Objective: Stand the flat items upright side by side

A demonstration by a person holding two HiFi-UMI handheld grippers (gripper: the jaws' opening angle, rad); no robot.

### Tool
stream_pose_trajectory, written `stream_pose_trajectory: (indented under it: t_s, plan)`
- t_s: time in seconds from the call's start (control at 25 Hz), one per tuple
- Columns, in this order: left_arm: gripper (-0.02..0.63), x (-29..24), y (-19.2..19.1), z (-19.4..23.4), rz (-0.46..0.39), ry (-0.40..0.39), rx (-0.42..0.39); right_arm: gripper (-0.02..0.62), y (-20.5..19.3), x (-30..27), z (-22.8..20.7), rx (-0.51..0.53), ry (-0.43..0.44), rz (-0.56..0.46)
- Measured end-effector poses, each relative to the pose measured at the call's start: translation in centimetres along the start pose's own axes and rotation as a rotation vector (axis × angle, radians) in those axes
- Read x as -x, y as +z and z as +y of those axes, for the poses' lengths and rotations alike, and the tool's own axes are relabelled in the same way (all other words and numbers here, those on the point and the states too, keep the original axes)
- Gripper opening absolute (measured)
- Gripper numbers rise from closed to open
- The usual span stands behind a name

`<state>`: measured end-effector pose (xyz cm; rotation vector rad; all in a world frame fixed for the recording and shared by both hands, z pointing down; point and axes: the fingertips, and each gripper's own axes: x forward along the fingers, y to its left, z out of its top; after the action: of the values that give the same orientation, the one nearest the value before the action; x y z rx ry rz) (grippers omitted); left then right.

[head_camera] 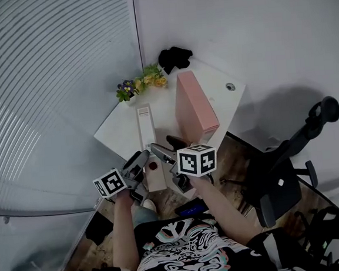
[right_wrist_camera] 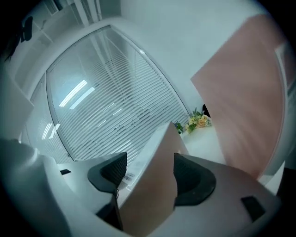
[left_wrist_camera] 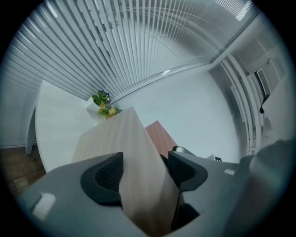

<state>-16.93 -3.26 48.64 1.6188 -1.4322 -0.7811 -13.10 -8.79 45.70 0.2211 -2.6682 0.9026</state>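
Head view: folder (head_camera: 145,125) on the table (head_camera: 117,130) beside the pink box (head_camera: 193,106), running straight away from both grippers; left gripper (left_wrist_camera: 144,172) view, jaws spread loosely around its near end; right gripper (right_wrist_camera: 147,172) view, same.

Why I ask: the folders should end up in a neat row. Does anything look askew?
The beige folder is apart from the pink folder and at an angle to it, with bare table between them. Its near end sits between the jaws of the left gripper and right gripper. Nothing looks spilled.
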Motion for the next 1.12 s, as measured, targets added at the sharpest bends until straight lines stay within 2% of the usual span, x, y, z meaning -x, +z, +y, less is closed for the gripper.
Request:
stream_pose_trajectory:
  t_s: [0.16, 0.28, 0.68, 0.92, 1.12]
  plan:
    - [0.268, -0.5, 0.8, -0.5, 0.107, -0.135, -0.005, 0.301, 0.9, 0.0, 0.7, 0.092, -0.068, 0.023]
    - [0.265, -0.7, 1.6, 0.1, 0.209, -0.236, -0.011, 0.308, 1.4, -1.3, 1.0, 0.104, -0.107, 0.046]
    - [0.213, -2.4, 1.6, 1.1, 0.450, -0.392, -0.007, 0.336, 3.3, -6.2, -1.0, 0.106, -0.280, 0.148]
    - [0.196, -2.9, 1.4, 1.2, 0.524, -0.485, 0.062, 0.350, 3.8, -7.0, -2.9, 0.139, -0.395, 0.237]
    - [0.195, -3.0, 1.0, 1.3, 0.585, -0.519, 0.070, 0.345, 4.0, -7.6, -3.8, 0.110, -0.433, 0.272]
